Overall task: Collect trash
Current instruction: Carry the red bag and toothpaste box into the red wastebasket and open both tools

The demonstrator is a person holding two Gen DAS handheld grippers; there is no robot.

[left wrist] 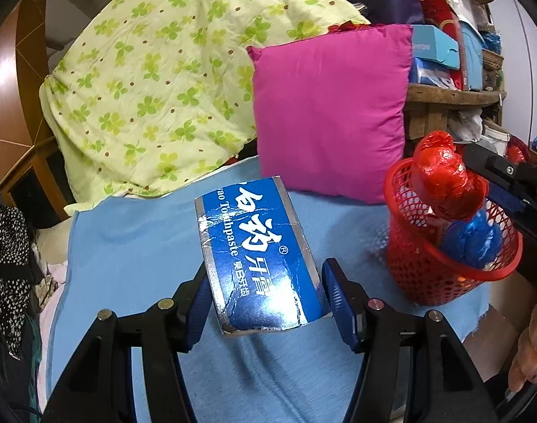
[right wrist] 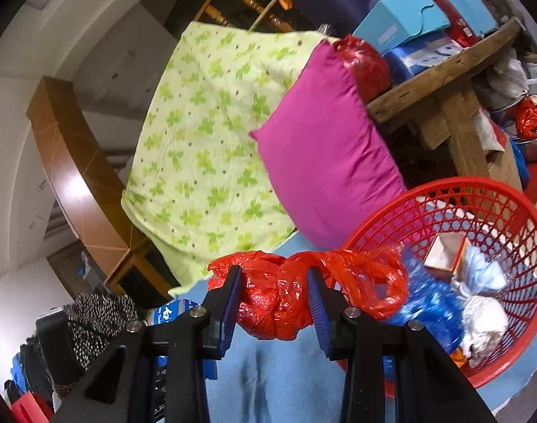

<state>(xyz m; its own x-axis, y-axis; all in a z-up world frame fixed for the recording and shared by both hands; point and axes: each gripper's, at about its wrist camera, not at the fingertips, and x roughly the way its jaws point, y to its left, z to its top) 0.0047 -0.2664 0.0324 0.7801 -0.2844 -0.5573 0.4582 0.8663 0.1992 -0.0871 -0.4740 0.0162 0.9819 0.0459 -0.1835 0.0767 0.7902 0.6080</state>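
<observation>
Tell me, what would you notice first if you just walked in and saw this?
Probably the blue toothpaste box clamped in the left gripper above the light blue cloth. Next, the crumpled red plastic bag squeezed in the right gripper, close beside the red mesh basket that already holds a blue bag and white scraps. Behind them a bright magenta pillow leans against a clover-print quilt.

both wrist views look forward, close over the blue cloth, sharing the pink cushion and basket.
</observation>
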